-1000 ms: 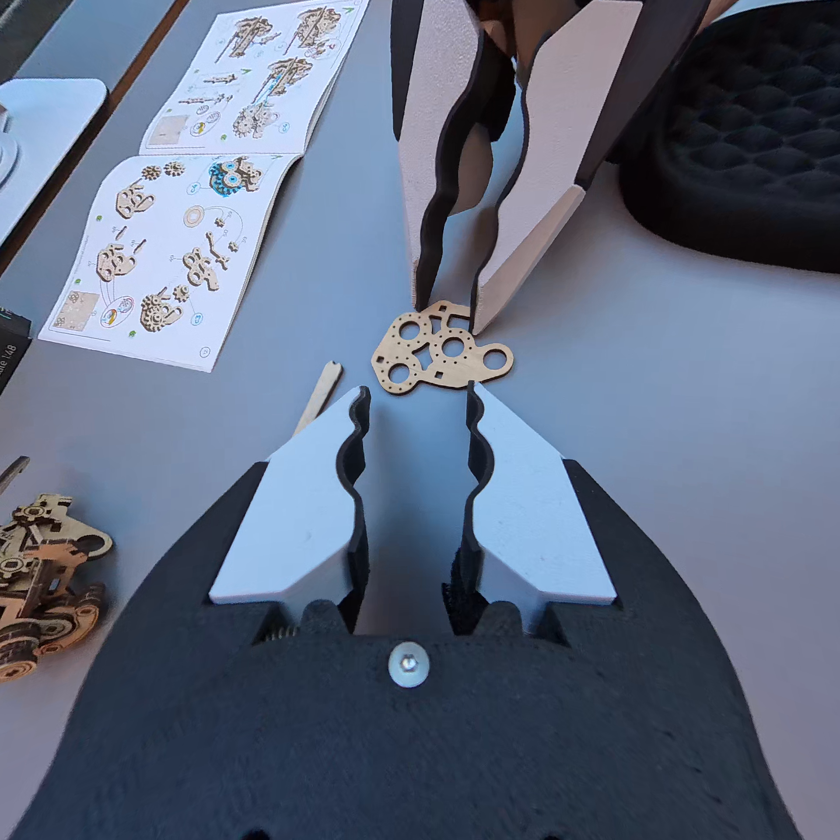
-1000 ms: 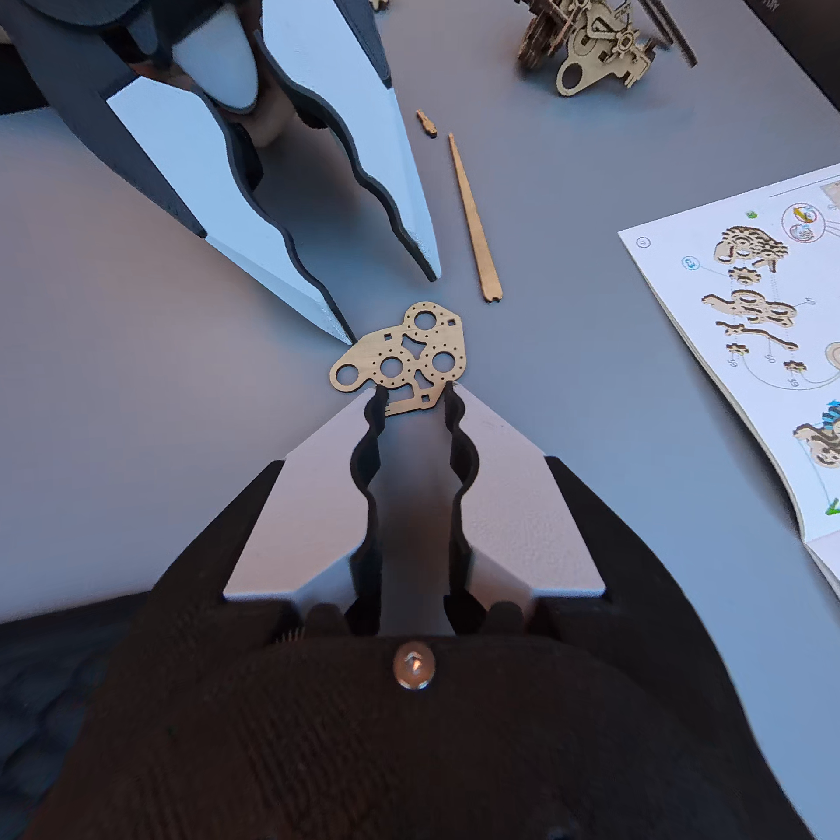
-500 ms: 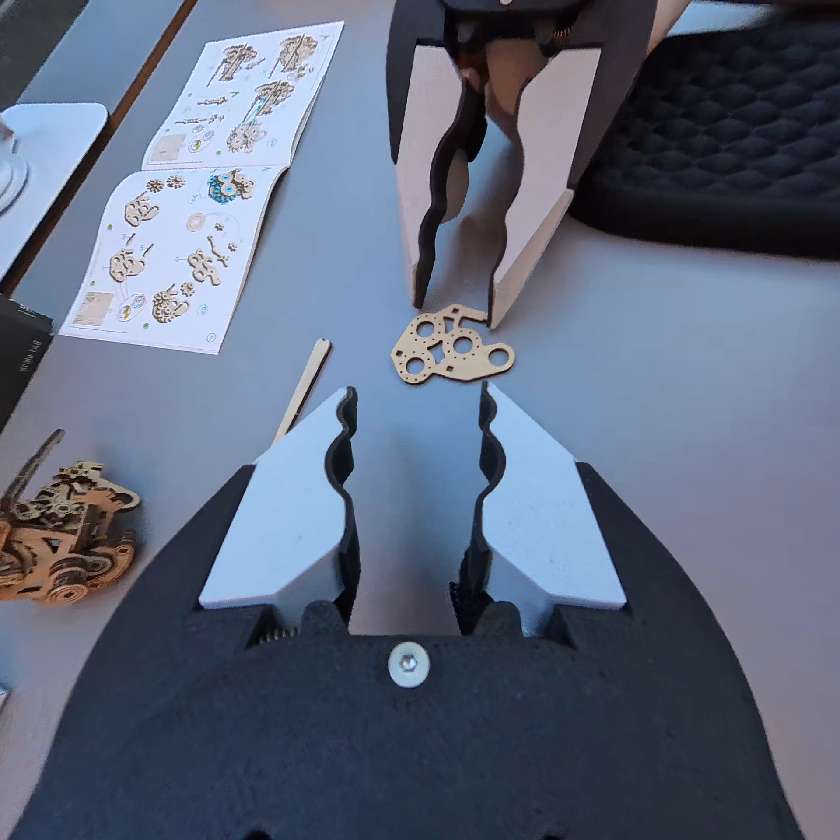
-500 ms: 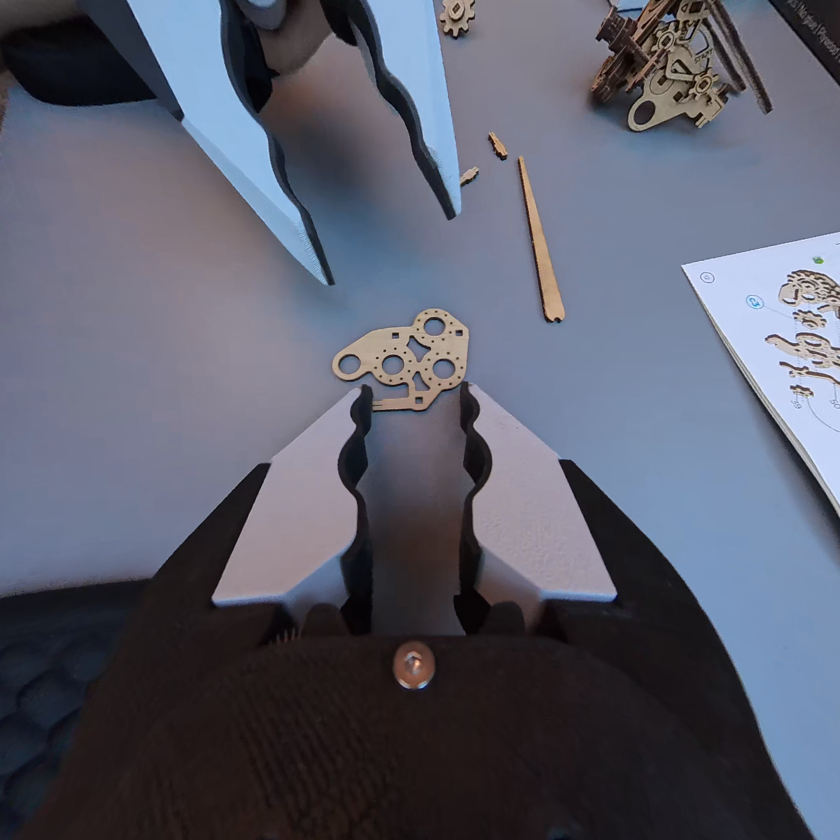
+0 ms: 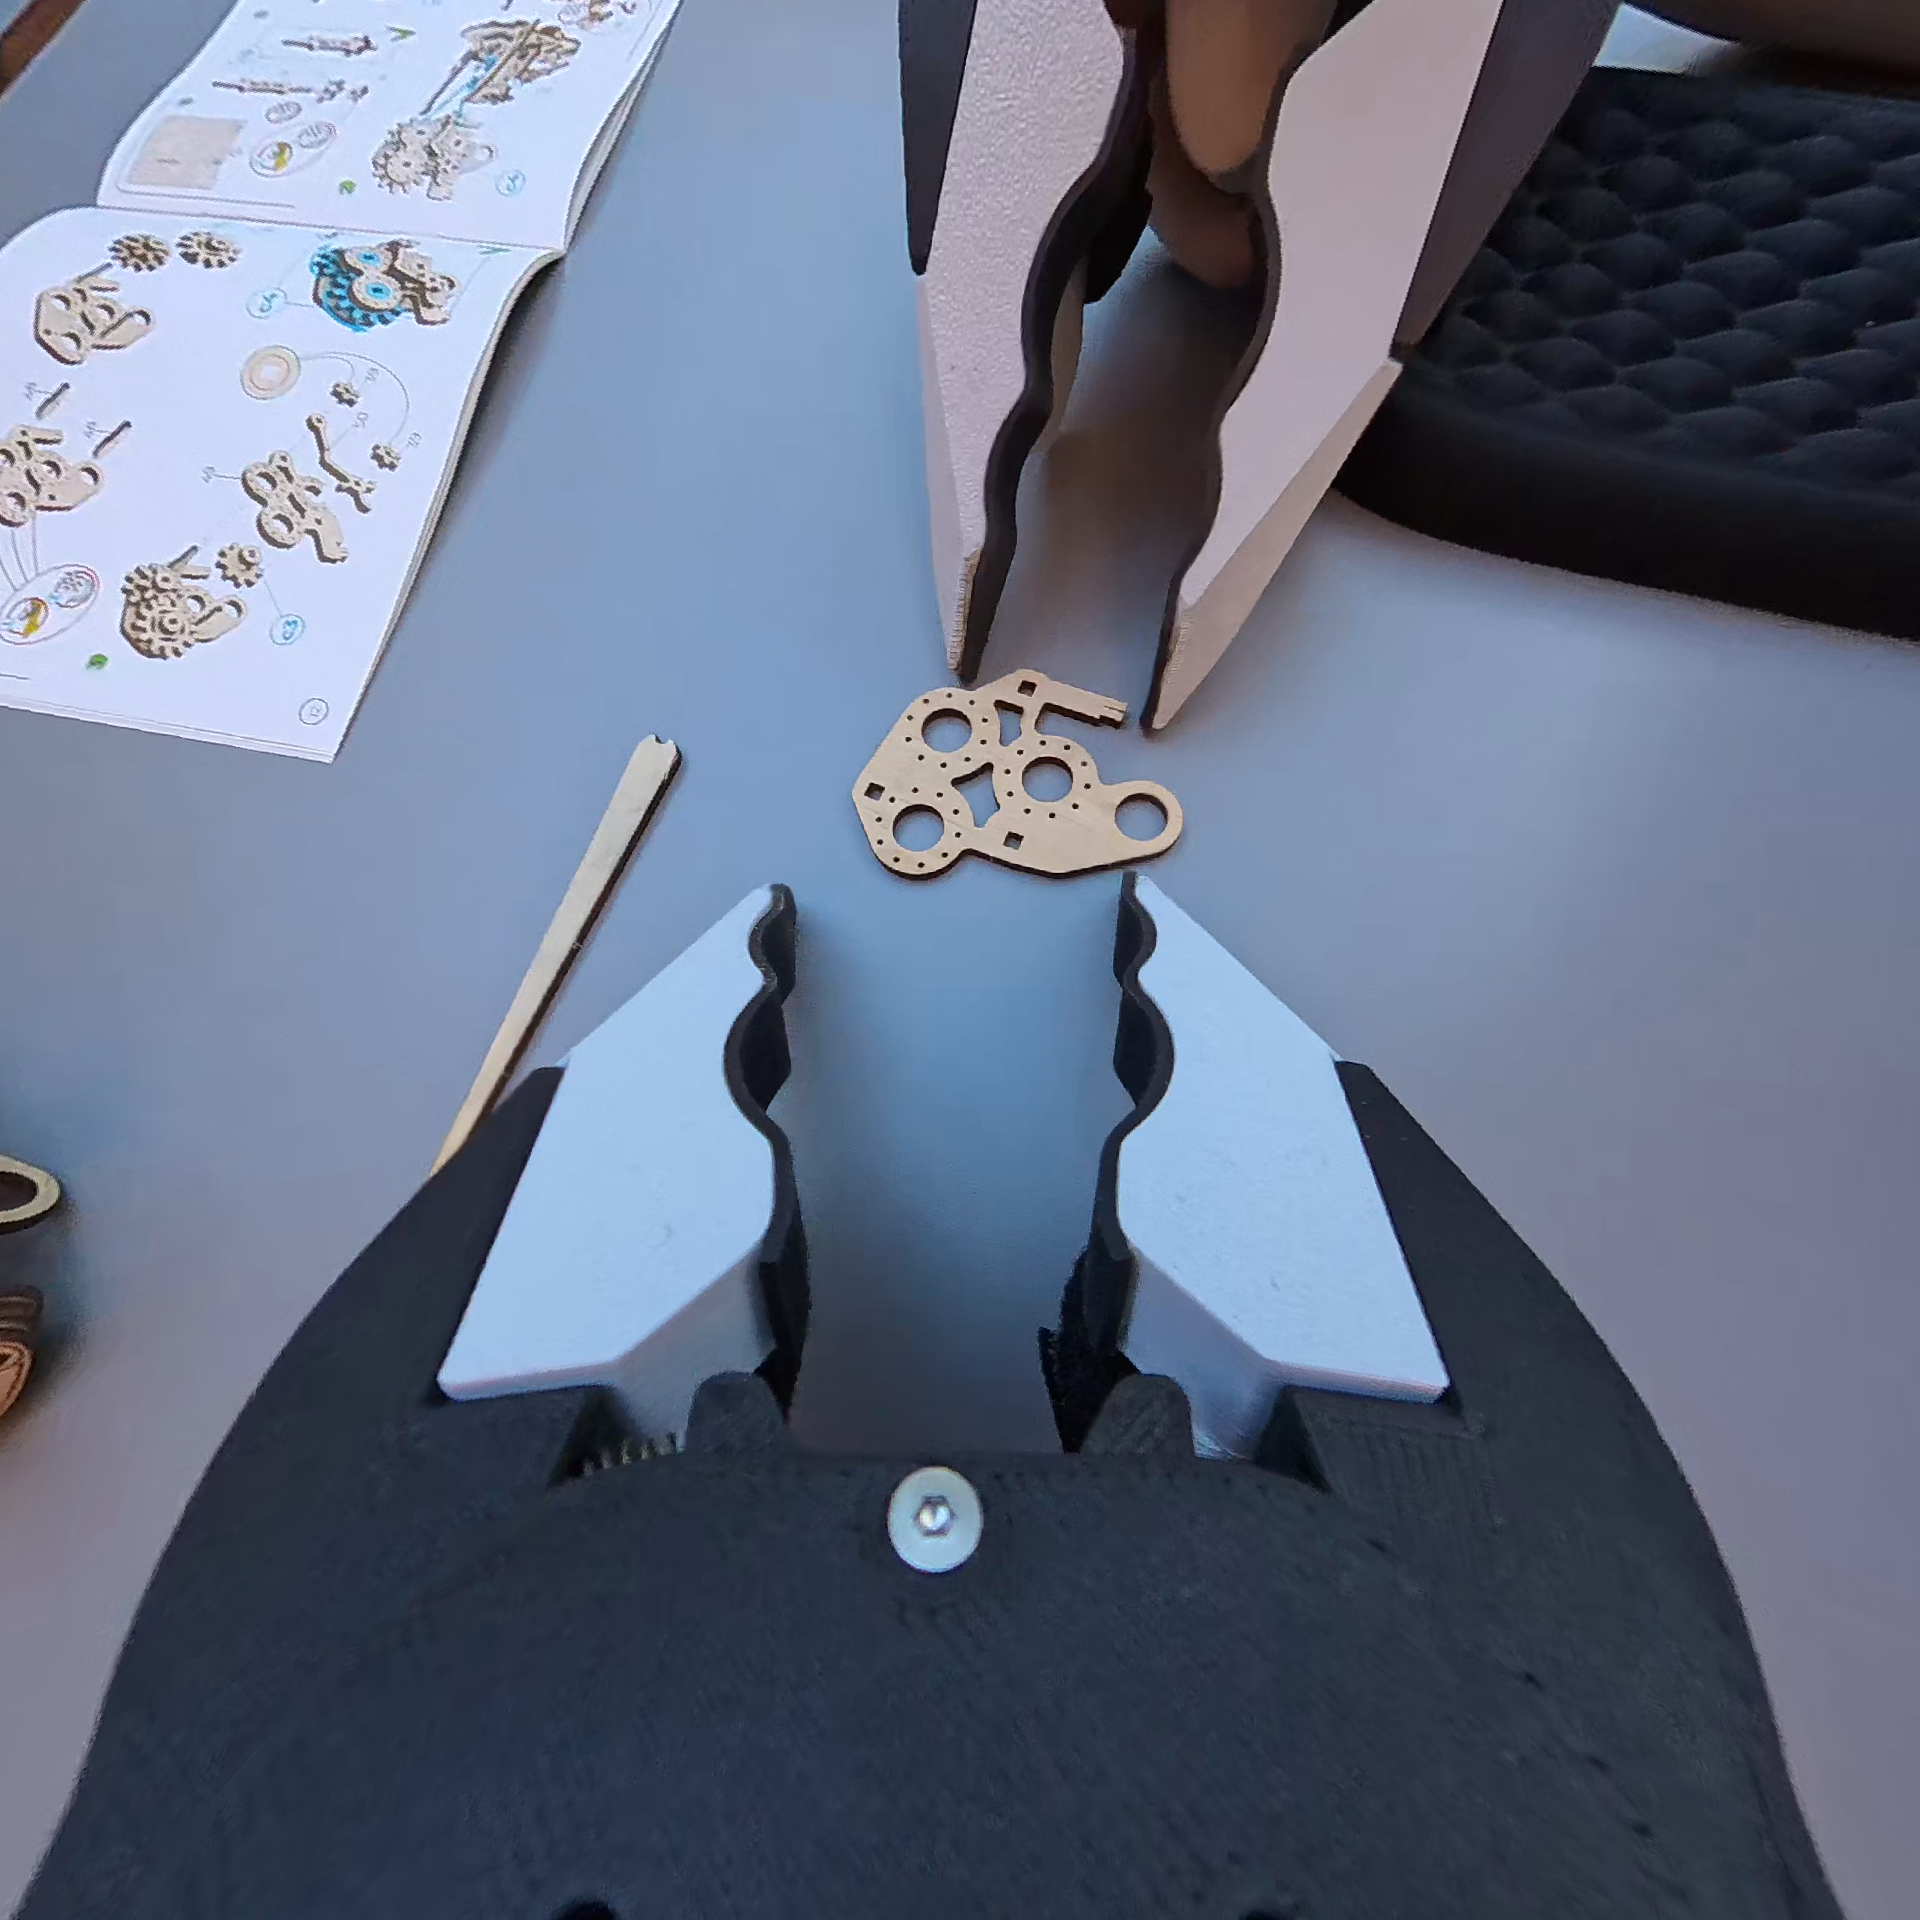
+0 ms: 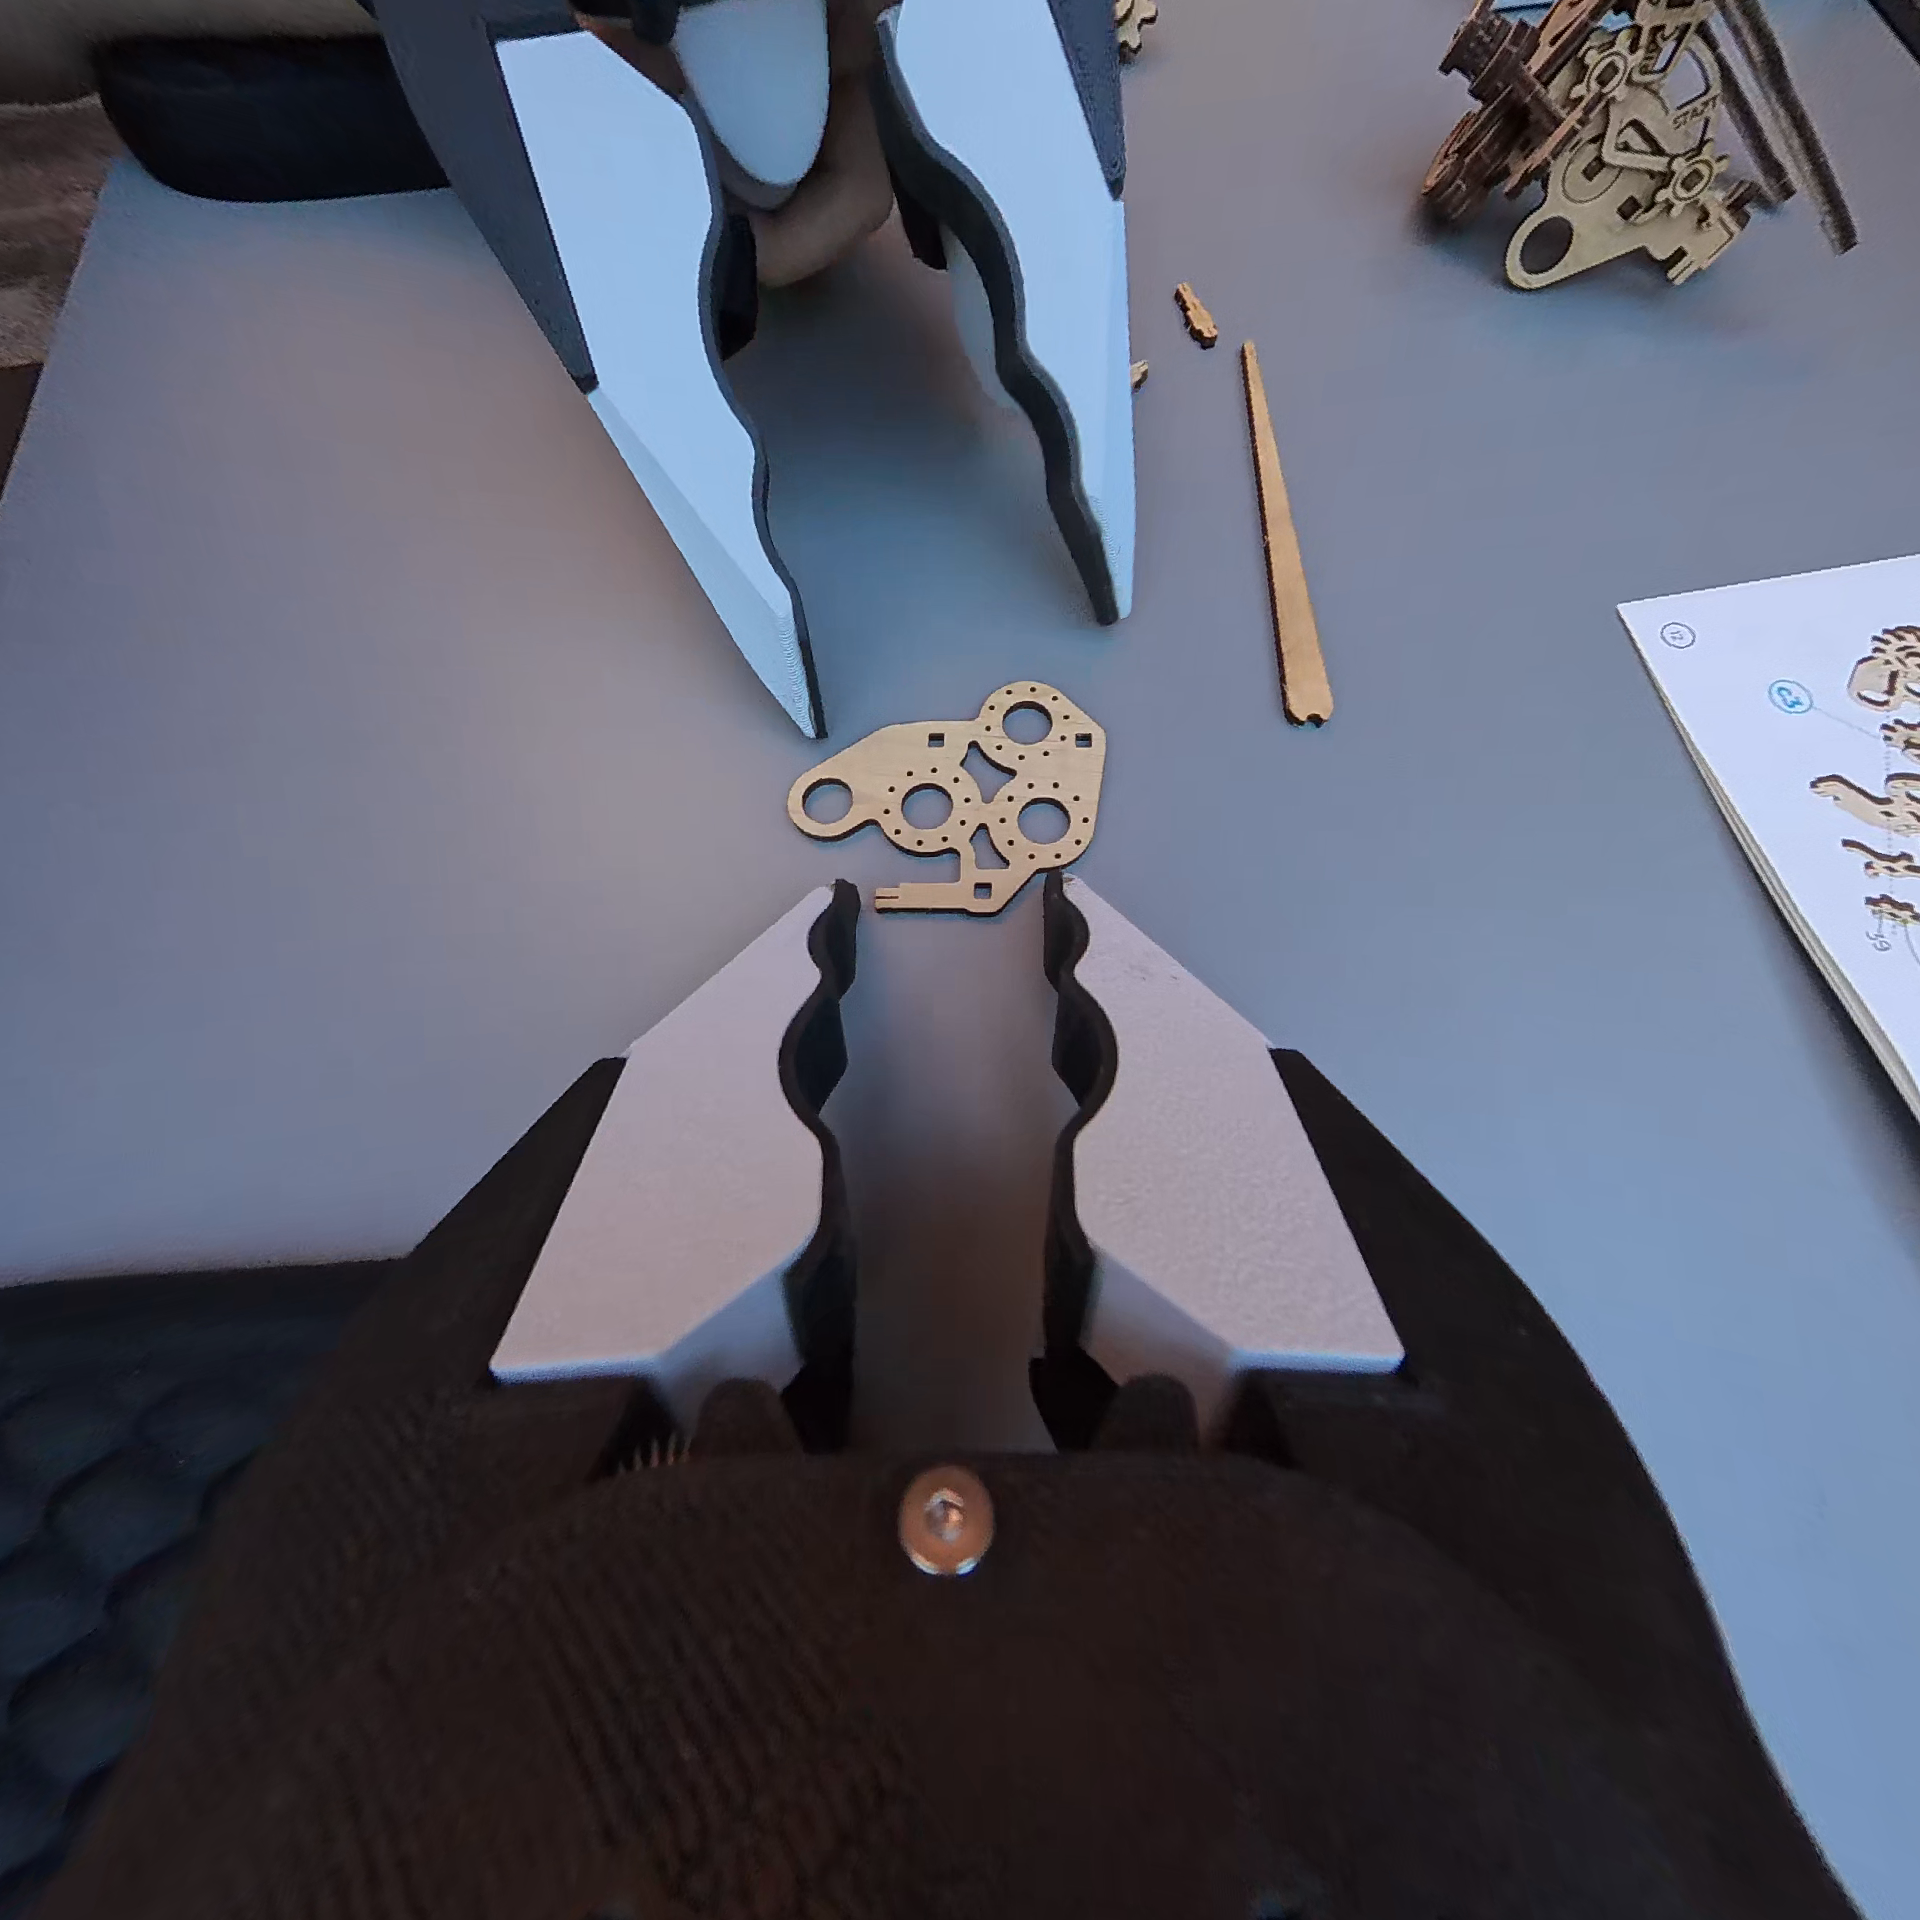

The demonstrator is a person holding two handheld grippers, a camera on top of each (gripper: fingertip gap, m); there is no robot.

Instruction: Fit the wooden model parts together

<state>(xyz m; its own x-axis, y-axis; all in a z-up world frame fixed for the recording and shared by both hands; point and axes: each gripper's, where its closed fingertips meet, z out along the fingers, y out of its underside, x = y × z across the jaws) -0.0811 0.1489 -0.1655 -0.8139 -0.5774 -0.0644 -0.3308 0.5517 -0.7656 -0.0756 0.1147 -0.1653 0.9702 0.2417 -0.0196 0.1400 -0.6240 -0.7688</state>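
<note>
A flat wooden plate with round holes (image 5: 1013,790) lies on the grey table between the two grippers; it also shows in the right wrist view (image 6: 961,798). My left gripper (image 5: 956,899) is open and empty, its tips just short of the plate's near edge. My right gripper (image 6: 951,894) is open and empty, its tips at either side of the plate's thin tab. Each gripper shows opposite in the other view: the right one (image 5: 1060,696), the left one (image 6: 961,675). A partly built wooden model (image 6: 1600,156) stands at the far right.
A thin wooden stick (image 5: 566,956) (image 6: 1283,540) lies beside the plate. An open instruction booklet (image 5: 260,343) (image 6: 1808,831) lies on the table. A black honeycomb pad (image 5: 1683,343) sits behind the right gripper. Small wooden bits (image 6: 1195,312) lie near the stick.
Both grippers drew back from the plate, opened wider, then came close to it again. The plate stayed flat on the table.
</note>
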